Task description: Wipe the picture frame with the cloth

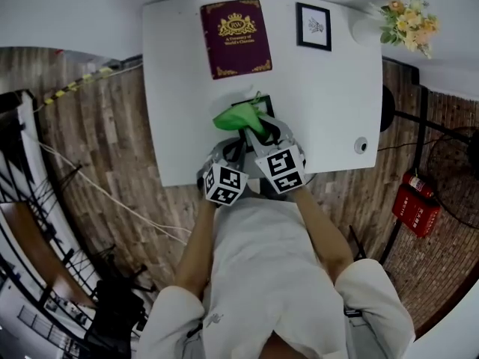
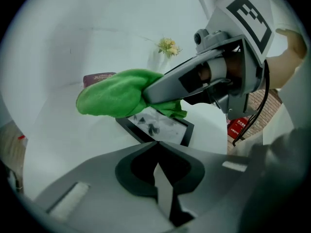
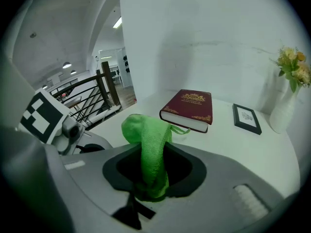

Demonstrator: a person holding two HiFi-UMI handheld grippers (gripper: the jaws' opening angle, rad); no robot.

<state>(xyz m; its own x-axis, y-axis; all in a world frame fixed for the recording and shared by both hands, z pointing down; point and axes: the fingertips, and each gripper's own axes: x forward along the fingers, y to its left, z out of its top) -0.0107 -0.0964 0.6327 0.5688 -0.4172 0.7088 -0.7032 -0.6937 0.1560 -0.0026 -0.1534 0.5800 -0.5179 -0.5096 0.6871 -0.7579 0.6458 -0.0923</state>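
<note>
The picture frame [image 2: 163,124] lies near the front edge of the white desk [image 1: 329,111], right before the person. The left gripper [image 2: 156,143] has its fingers closed to a narrow slit on the frame's near edge. The green cloth [image 3: 138,127] is bunched over the frame's far side, pinched between the fingers of the right gripper [image 3: 151,147]. Farther back on the desk are a burgundy book [image 1: 236,37], a second small frame [image 1: 313,26] and a vase of flowers [image 1: 408,21]
</note>
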